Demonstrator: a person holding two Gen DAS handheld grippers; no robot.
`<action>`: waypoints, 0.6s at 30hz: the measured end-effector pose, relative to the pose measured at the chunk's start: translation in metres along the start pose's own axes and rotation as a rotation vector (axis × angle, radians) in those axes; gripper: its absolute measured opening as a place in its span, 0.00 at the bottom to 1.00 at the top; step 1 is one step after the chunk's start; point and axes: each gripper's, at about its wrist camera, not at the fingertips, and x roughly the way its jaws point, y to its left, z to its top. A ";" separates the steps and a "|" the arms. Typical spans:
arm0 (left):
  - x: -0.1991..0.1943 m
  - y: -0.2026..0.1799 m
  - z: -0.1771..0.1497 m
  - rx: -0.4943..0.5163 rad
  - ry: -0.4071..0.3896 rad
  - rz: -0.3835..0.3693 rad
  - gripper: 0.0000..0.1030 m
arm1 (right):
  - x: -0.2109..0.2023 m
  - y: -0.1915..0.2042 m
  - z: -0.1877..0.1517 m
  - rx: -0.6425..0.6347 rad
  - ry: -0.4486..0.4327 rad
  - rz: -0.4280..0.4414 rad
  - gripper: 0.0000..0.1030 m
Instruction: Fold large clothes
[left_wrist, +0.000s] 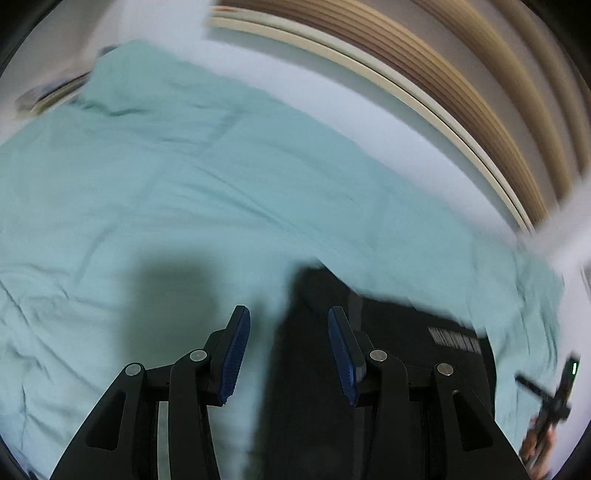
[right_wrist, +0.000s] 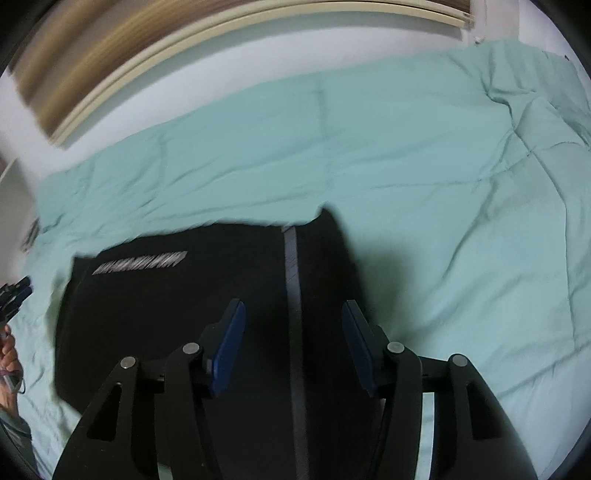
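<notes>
A black garment (left_wrist: 391, 332) (right_wrist: 177, 306) lies folded on a pale green quilt (left_wrist: 147, 177) (right_wrist: 424, 166). It bears a line of white lettering (right_wrist: 140, 264) and a grey stripe (right_wrist: 293, 280). My left gripper (left_wrist: 289, 314) hovers over the garment's left edge, its blue pads apart and nothing between them. My right gripper (right_wrist: 294, 306) hangs above the grey stripe with its jaws wide and no cloth pinched. Motion blur softens both views.
The quilt covers a bed that runs up to a white wall (right_wrist: 229, 62) with a cream frame and wooden slats (left_wrist: 461, 85) behind. A person's hand (right_wrist: 8, 350) shows at the left edge of the right wrist view.
</notes>
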 end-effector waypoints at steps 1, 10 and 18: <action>-0.003 -0.018 -0.015 0.045 0.012 -0.026 0.44 | -0.004 0.012 -0.011 -0.009 -0.003 0.014 0.55; 0.032 -0.125 -0.135 0.278 0.137 -0.072 0.44 | 0.032 0.099 -0.083 -0.143 0.054 -0.020 0.56; 0.097 -0.120 -0.153 0.228 0.265 0.008 0.44 | 0.074 0.101 -0.107 -0.167 0.112 -0.063 0.62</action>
